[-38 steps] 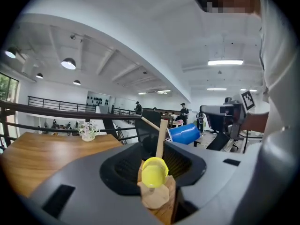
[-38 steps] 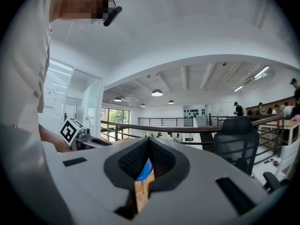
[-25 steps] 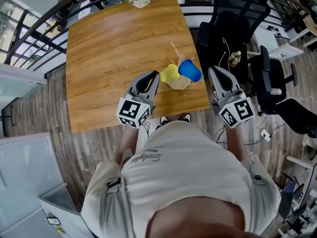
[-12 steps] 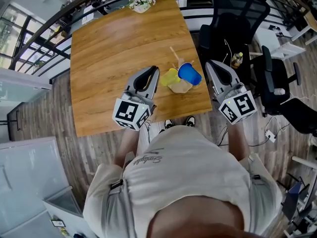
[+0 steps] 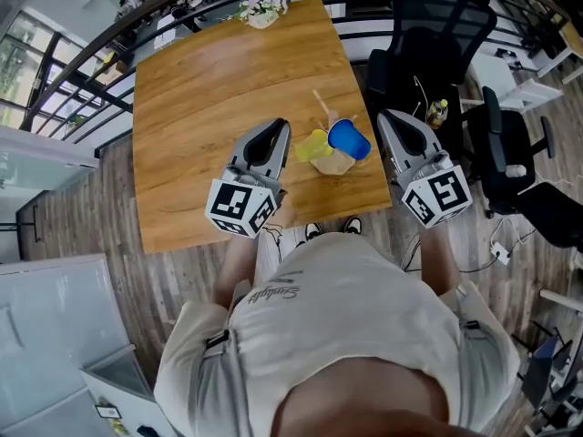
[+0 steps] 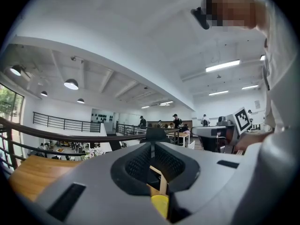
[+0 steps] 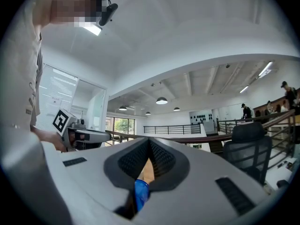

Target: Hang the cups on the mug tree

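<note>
Frame centre: we find the mug tree [image 5: 333, 161] between the clenched, empty left gripper [image 5: 277, 130], nearer the yellow cup [image 5: 312, 141], and the clenched, empty right gripper [image 5: 392, 119], nearer the blue cup [image 5: 350, 139].

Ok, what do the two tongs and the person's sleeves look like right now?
Both the left tongs and right tongs are light grey, tapered shells with black openings and black ribbed pads. Each carries a white cube with black square markers. No cables show. The person wears a pale short-sleeved T-shirt.
</note>
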The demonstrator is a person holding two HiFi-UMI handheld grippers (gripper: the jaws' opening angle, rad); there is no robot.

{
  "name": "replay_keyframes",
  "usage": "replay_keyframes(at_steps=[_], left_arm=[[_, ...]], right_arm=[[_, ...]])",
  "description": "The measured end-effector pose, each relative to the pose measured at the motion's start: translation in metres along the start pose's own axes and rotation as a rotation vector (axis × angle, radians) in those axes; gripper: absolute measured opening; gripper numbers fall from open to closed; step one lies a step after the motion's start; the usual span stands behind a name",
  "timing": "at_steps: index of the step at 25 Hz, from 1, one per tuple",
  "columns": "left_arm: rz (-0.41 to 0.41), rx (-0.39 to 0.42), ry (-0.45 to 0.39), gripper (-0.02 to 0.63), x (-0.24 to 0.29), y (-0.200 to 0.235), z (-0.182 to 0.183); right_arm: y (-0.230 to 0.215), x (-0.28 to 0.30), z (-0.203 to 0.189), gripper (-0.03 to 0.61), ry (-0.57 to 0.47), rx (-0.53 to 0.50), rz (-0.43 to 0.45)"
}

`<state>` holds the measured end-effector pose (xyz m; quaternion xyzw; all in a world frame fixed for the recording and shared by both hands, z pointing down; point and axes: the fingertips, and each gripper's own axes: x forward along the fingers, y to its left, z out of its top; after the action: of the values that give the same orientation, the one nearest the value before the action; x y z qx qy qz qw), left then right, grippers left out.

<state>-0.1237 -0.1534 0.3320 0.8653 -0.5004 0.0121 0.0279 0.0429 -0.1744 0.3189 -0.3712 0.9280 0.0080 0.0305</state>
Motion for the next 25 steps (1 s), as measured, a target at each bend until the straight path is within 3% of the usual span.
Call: replay_keyframes(at_steps=[25], left_arm=[[-0.015, -0.018, 0.023, 0.032, 0.002, 0.003, -0.016]], right_arm=[[-0.001, 0.007, -0.007, -0.006, 0.015, 0.013, 0.014]])
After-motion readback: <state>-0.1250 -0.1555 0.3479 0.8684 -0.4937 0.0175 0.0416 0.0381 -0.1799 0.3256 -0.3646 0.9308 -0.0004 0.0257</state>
